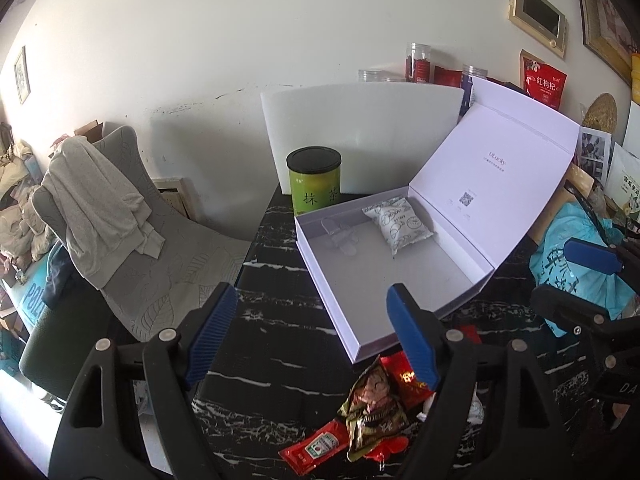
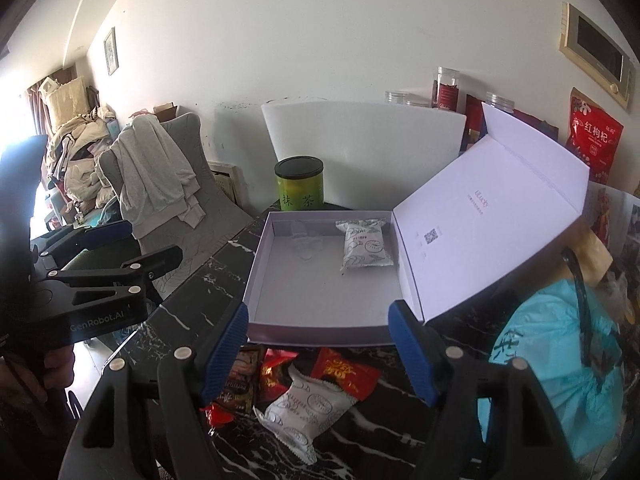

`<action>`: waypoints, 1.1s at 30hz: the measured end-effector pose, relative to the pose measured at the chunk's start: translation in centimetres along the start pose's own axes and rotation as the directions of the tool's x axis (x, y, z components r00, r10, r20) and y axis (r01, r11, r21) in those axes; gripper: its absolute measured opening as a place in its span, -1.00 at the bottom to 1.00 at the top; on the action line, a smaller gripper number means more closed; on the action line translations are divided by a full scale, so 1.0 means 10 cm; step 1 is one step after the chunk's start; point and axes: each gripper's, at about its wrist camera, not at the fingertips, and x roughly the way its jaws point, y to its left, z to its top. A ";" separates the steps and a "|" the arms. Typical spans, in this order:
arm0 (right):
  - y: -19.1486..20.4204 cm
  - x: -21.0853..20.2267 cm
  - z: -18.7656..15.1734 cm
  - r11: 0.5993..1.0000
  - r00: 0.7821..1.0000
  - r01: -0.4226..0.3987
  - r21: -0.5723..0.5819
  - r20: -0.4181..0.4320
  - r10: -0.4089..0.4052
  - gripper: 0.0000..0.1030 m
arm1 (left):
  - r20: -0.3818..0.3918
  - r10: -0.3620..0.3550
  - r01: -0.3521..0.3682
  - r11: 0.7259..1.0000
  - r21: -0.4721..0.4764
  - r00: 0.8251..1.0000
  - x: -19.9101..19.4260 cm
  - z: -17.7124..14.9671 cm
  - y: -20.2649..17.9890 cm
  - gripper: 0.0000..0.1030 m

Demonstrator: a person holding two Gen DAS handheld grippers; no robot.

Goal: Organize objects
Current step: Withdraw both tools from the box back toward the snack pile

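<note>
- The right gripper (image 2: 318,354) has its blue-padded jaws spread wide and holds nothing. It hangs over a loose heap of snack packets on the black, white-veined marble tabletop (image 2: 188,292).
- Directly below and between its fingers lies a white printed foil sachet (image 2: 308,410). The sachet's long axis runs diagonally, from near the left finger toward the lower right. A red crinkled wrapper with gold lettering (image 2: 346,372) touches it on the side toward the right finger.
- Just beyond the fingertips stands the open white cardboard gift box (image 2: 256,280), its hinged lid (image 2: 492,216) leaning back to the right. A matching white printed sachet (image 2: 362,246) already lies in the tray's far half, beside a clear plastic item whose form I cannot make out.
- The left gripper (image 1: 310,334) is likewise spread apart and empty. The heap sits under and past its right finger: a brown-green crumpled snack bag (image 1: 372,408) and a red ketchup sachet (image 1: 314,446) just left of it.
- Judgement: the right gripper is the nearer one to the white sachet, which is almost centred in its jaws. A straight descent should do, with the wrist turned so the fingers close across the sachet's short side. The box tray lies straight ahead for the drop.
- A green cylindrical matcha tin with a black lid (image 2: 299,184) stands behind the box, well clear of either gripper.
</note>
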 end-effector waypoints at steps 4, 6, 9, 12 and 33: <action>0.04 -0.01 -0.10 1.000 1.000 -0.002 -0.001 -0.013 0.002 0.45 | -0.012 -0.014 0.013 1.000 -0.005 1.000 -0.03 -0.10 0.01 0.50; 0.06 0.00 -0.15 1.000 1.000 -0.002 -0.002 -0.020 0.002 0.45 | -0.024 -0.022 0.022 1.000 -0.005 0.999 -0.02 -0.14 0.02 0.50; 0.08 0.04 -0.23 1.000 0.999 -0.003 0.005 -0.035 0.003 0.45 | -0.039 -0.025 0.025 1.000 -0.001 0.999 -0.01 -0.22 0.02 0.50; 0.12 0.09 -0.32 1.000 0.999 -0.017 0.001 -0.050 0.017 0.46 | -0.048 -0.027 0.027 1.000 0.013 0.998 -0.01 -0.34 0.04 0.50; 0.25 0.58 -0.85 0.998 0.982 -0.012 0.055 -0.186 0.022 0.47 | -0.201 -0.086 0.087 0.996 -0.005 0.976 0.37 -0.89 0.15 0.50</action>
